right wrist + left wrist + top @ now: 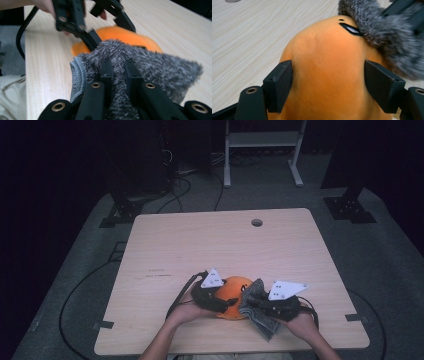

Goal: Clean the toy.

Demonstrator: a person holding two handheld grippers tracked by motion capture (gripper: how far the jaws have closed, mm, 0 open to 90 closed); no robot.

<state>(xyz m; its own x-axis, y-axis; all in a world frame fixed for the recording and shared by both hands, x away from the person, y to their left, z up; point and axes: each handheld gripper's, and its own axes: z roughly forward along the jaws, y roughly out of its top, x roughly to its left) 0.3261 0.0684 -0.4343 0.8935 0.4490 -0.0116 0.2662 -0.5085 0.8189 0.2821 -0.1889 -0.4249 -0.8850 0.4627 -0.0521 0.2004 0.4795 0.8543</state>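
High view shows the orange plush toy [234,301] lying on the near part of the wooden table [200,250], close to the person's edge, between the two hands. It is a rounded, soft body with a small black-rimmed mark on its upper surface, plain in the left gripper view. The left gripper [328,82] straddles it: the two black jaws stand about half apart and press into the toy's flanks, one on each side, so the toy is pinned and, as I judge it, kept from sliding while the other tool works on it. Against the toy's far shoulder lies a grey fuzzy cloth [384,37], touching the orange surface. The right gripper [120,72] has its jaws drawn nearly together on a fold of that cloth [140,67], with the pile bunched up between the pads and the ribbed hem hanging to one side. Holding the cloth by a pinched fold gives a padded face to press on the toy, which suits wiping or covering it. The left hand [182,312] and right hand [305,322] rest low by the table edge, cables trailing behind.
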